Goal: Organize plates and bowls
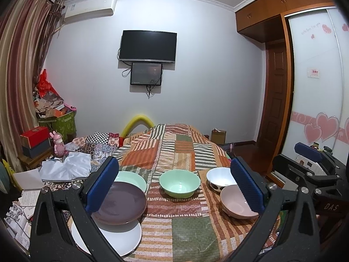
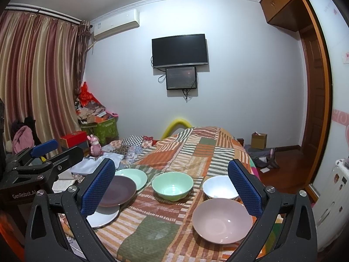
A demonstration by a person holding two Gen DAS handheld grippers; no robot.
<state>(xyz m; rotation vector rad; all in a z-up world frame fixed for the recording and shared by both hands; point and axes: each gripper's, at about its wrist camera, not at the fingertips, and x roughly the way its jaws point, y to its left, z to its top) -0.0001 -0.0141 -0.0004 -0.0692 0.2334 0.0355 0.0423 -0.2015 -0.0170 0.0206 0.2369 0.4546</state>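
On the patchwork bedcover (image 1: 174,224) lie three plates at the left: a purple plate (image 1: 122,203) rests over a white plate (image 1: 117,238) and overlaps a green plate (image 1: 133,178). A green bowl (image 1: 180,182) sits mid-bed. A white spotted bowl (image 1: 219,176) and a pink bowl (image 1: 233,204) are on the right. My left gripper (image 1: 174,166) hovers open above them, holding nothing. My right gripper (image 2: 171,166) is also open and empty, over the pink bowl (image 2: 222,220), green bowl (image 2: 172,185) and purple plate (image 2: 117,193).
Papers, a white cloth (image 1: 65,168), a pink rabbit toy (image 1: 59,144) and boxes crowd the bed's left side. A wardrobe (image 1: 314,87) and wooden floor lie to the right. The right gripper's blue pad (image 1: 307,152) shows at the left view's right edge.
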